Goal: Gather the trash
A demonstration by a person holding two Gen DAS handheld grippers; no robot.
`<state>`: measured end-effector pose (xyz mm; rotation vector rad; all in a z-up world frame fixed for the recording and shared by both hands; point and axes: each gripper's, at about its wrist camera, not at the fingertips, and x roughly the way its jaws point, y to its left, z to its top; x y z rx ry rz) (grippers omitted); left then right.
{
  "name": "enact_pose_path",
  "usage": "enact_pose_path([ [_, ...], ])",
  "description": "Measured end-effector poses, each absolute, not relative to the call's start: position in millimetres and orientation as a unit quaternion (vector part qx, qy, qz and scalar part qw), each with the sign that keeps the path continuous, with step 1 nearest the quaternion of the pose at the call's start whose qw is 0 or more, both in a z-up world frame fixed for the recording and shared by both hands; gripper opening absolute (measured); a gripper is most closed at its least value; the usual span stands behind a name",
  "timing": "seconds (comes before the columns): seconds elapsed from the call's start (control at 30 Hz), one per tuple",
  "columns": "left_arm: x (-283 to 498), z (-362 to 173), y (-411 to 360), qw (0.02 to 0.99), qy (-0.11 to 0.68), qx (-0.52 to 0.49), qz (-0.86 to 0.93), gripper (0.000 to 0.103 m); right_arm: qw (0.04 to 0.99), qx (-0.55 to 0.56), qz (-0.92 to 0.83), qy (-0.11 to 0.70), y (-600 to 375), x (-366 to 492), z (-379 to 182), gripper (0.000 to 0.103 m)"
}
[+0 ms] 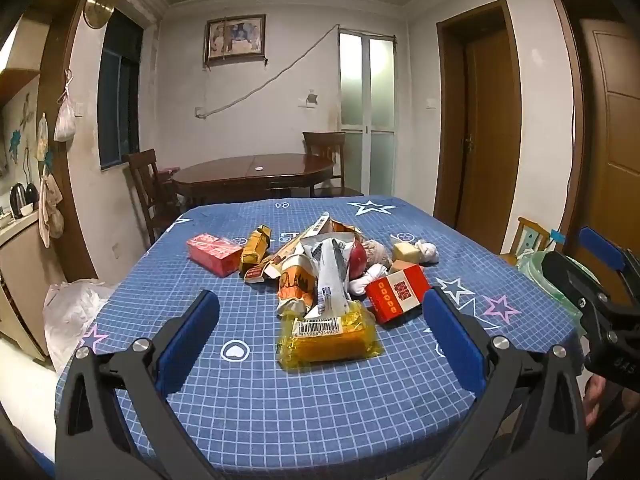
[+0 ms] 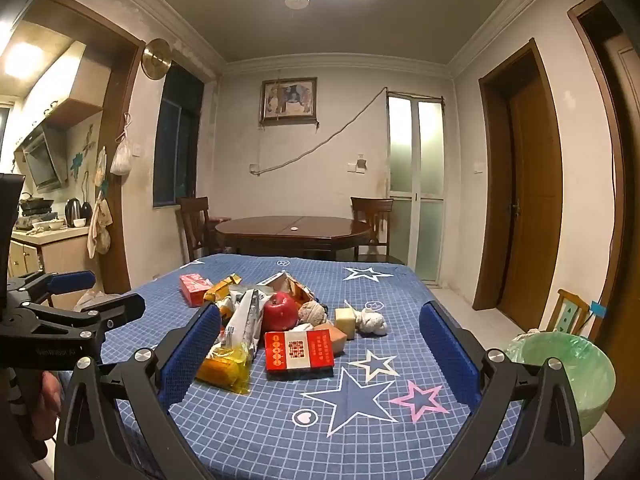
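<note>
- Trash sits heaped mid-table on the blue checked tablecloth [image 1: 280, 400]; nothing collected yet, we judge.
- Nearest to us: the yellow wrapper [image 1: 328, 334], barcode up, lying flat — crinkly film, light, likely slippery; we'd pinch it across its short width or at a crimped end.
- Just beside it, the red-and-white carton [image 2: 299, 351]: stiff card, probably near empty, so light. Grip across the flat faces, gently, or it may crush.
- The white foil pouch [image 1: 330, 280] leans over the yellow wrapper, soft and floppy; lifting it may drag its neighbours.
- Red apple [image 2: 279, 311] is in the pile — round, smooth, heavier, could roll. Whether it counts as trash we can't tell.
- Crumpled tissue wads [image 2: 372, 322] at the right of the heap: soft, almost weightless, any pinch should do.
- Red box [image 1: 214, 254] at far left of the pile, rigid-looking.
- Green-lined bin [image 2: 568, 372] stands beside the table's right edge, the likely drop point.
- Left gripper [image 1: 320, 328]: jaws spread fully wide, nothing between the pads, hovering short of the yellow wrapper, touching nothing.
- Right gripper [image 2: 320, 354]: same — fully spread, empty, aimed at the carton, clear of the cloth.
</note>
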<state>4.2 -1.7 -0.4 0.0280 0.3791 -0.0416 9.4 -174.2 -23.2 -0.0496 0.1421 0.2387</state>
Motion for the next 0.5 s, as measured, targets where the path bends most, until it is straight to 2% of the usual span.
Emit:
enact_pose_path([
  [0.3, -1.3, 2.7, -2.5, 0.986, 0.162, 0.005, -0.040, 0.098, 0.990, -0.026, 0.121, 0.071, -173.1, 8.1, -23.4, 0.099],
  [0.5, 4.8, 0.9, -0.8, 0.983, 0.180, -0.005, -0.036, 0.098, 0.989, -0.030, 0.124, 0.074, -171.5, 7.5, -24.3, 0.099],
])
